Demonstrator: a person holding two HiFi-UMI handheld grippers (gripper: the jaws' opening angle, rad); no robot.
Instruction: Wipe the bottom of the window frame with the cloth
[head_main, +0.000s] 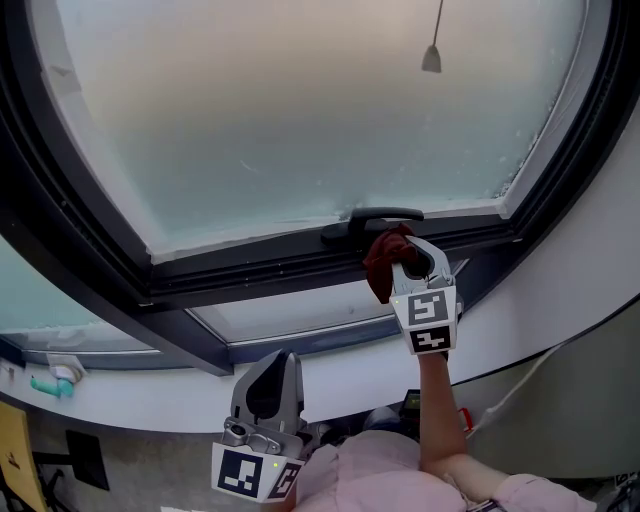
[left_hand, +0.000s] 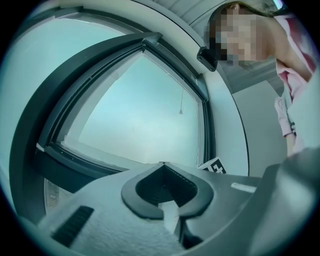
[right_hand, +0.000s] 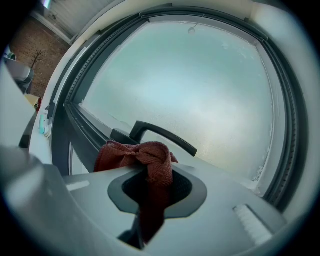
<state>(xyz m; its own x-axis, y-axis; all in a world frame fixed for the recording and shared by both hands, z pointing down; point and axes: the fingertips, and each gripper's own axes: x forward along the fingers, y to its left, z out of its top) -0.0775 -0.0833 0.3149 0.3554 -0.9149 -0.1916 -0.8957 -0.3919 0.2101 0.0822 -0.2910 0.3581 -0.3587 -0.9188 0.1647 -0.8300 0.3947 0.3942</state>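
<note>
My right gripper (head_main: 405, 262) is closed on the red cloth (head_main: 383, 262), which is bunched against the bottom of the window frame (head_main: 260, 272), just under the handle (head_main: 372, 220). My left gripper (head_main: 272, 385) is closed on nothing, low near the white sill (head_main: 150, 395). I think the cloth may catch on the handle, or my hard jaws may scrape the frame, because the bunch is small. The frame is dark and grooved; the glass is frosted.

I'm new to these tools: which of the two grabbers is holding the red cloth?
The right gripper, up by the window handle, has the red cloth pinched between its fingers. The left gripper hangs lower, shut on nothing.
</note>
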